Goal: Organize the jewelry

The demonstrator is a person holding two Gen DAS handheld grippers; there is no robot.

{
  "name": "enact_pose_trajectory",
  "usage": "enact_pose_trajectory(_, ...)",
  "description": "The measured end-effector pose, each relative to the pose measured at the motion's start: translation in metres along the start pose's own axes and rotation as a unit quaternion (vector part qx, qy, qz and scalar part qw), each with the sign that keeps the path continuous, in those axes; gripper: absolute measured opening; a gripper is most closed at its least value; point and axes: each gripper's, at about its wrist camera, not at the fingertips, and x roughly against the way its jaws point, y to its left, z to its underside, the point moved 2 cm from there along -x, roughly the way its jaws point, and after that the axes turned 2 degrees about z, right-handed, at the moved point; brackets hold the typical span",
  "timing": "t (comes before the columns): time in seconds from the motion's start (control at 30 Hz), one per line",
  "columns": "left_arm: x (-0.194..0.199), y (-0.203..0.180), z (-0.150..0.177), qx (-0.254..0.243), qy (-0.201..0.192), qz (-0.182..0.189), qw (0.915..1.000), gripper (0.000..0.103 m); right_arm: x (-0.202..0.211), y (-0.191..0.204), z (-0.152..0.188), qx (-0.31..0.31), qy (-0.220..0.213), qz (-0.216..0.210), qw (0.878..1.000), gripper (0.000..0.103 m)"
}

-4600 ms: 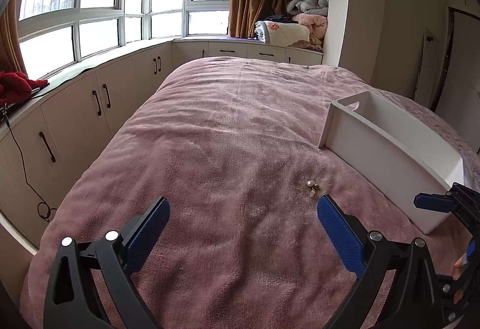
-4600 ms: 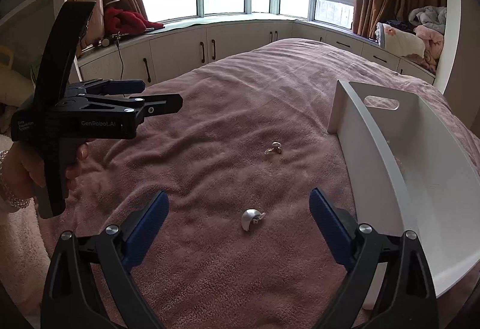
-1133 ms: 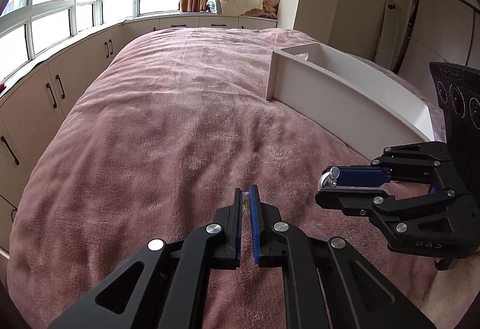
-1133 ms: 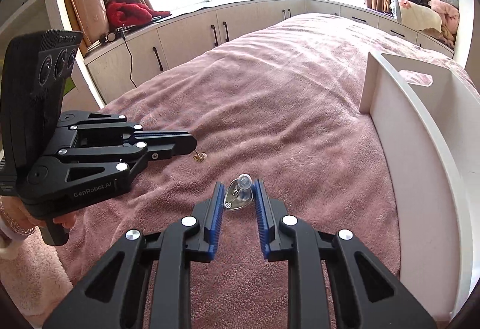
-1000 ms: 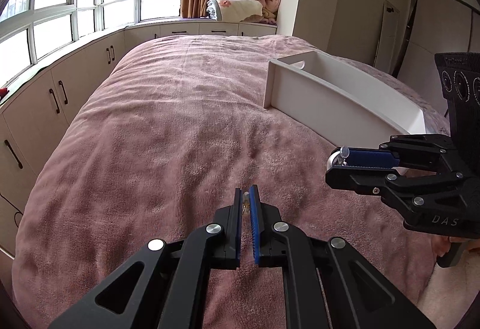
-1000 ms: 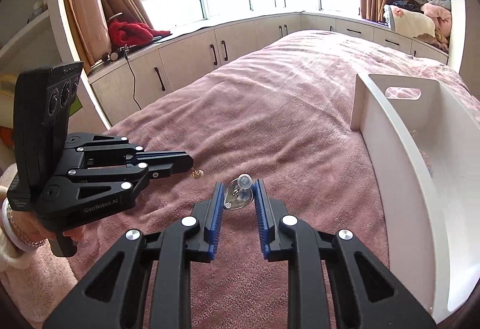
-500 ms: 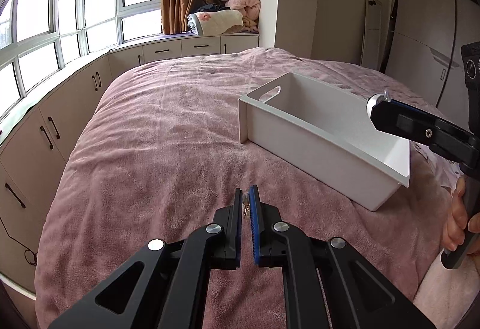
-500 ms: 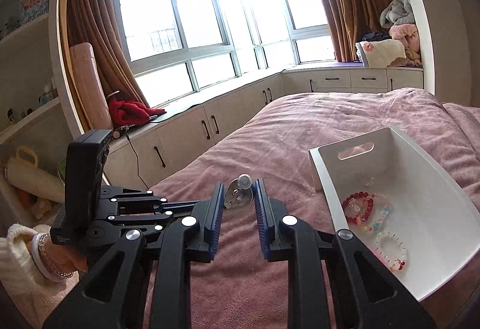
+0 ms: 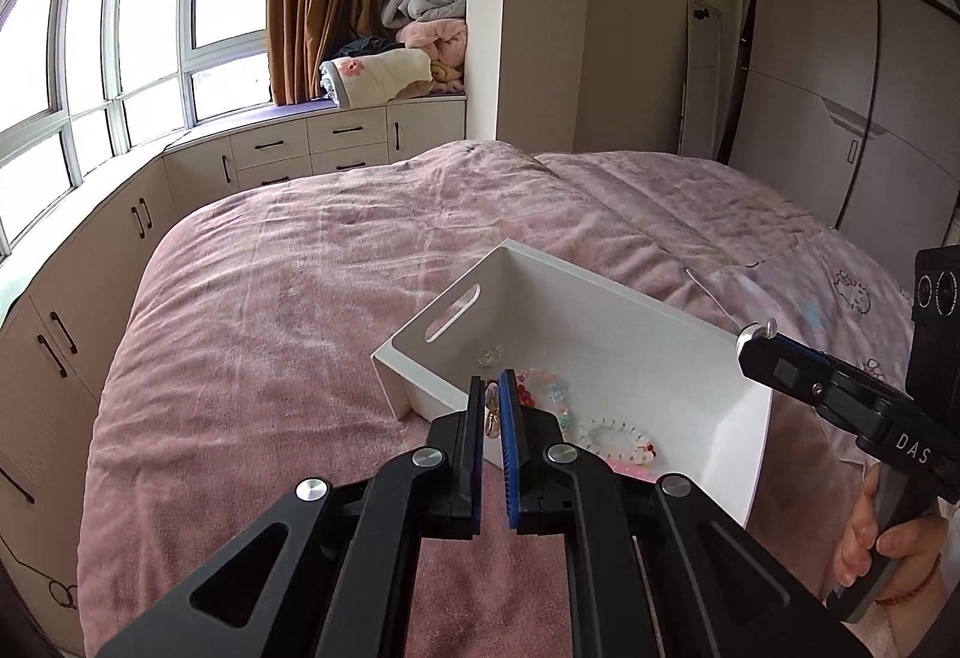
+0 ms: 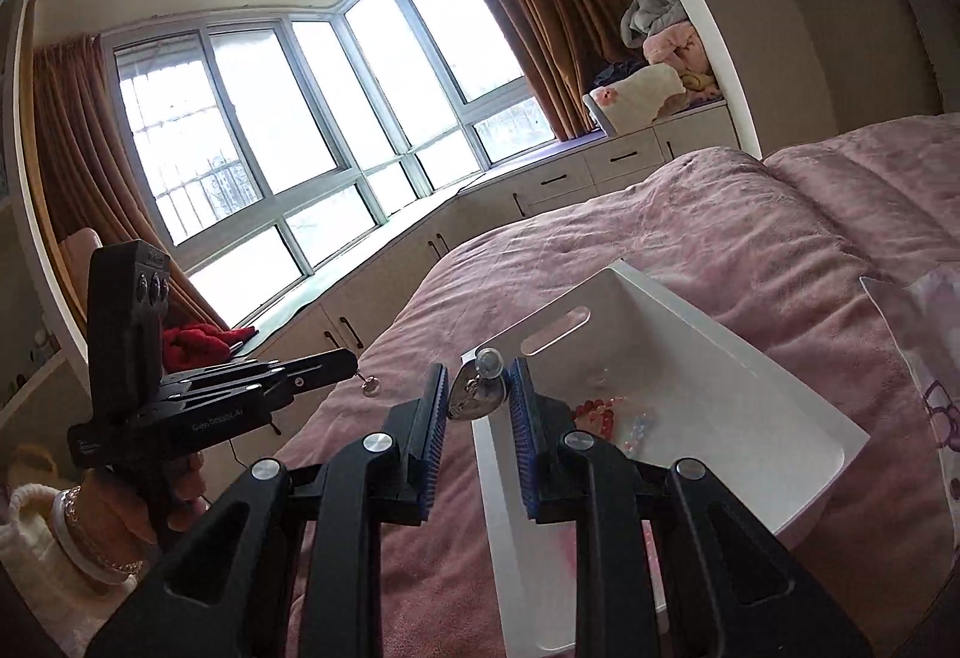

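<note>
Your left claw [image 9: 492,406] is pressed together on a small gold earring [image 9: 492,421], which hangs between the blue pads just above the near wall of the white bin [image 9: 606,322]. Your right claw [image 10: 478,394] is clamped on a silver heart-shaped piece [image 10: 474,395] with a small round knob on top; from the left wrist camera you see this piece at the tip of the right claw [image 9: 757,335], over the far right rim of the bin. The bin stands on the bed [image 9: 300,286] with the pink cover, and its handle slot faces the window side. Inside the bin there lie already a red bead bracelet [image 10: 595,411], a pale bracelet with white beads [image 9: 618,436] and a small clear piece [image 9: 489,356] near the handle wall. Your right hand [image 9: 882,544] grips the handle of its tool at the right edge, and your left hand [image 10: 156,502], with bracelets on the wrist, holds the other tool.
</note>
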Motion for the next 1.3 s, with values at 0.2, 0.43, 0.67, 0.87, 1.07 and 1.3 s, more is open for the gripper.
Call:
enact_pose_trajectory(0.2,-0.027,-0.027,-0.029,-0.011,0.018,0.018,0.9996,0.011,0.008,-0.024,-0.003,-0.024,-0.008,0.028,0.999,0.021)
enact_pose_trajectory(0.43,-0.074,-0.049,-0.035,-0.014,0.065,0.02,0.9976,0.011,0.005,-0.034,-0.004,-0.017,0.001,0.067,0.998,0.021)
enact_pose_trajectory(0.67,-0.125,-0.041,-0.02,0.012,0.124,0.0,0.9922,0.011,-0.01,-0.044,0.003,-0.002,0.03,0.117,0.993,0.021)
enact_pose_trajectory(0.87,-0.139,-0.048,-0.019,-0.012,0.128,-0.013,0.9916,0.011,-0.026,-0.05,0.011,0.019,0.056,0.138,0.989,0.023)
enact_pose_trajectory(1.07,-0.13,-0.045,-0.02,-0.013,0.096,-0.041,0.9945,0.047,-0.028,-0.041,0.013,0.041,0.047,0.144,0.988,0.063)
enact_pose_trajectory(1.3,-0.083,-0.023,-0.031,0.016,0.019,-0.067,0.9974,0.082,-0.028,-0.026,0.014,0.079,0.024,0.141,0.987,0.078)
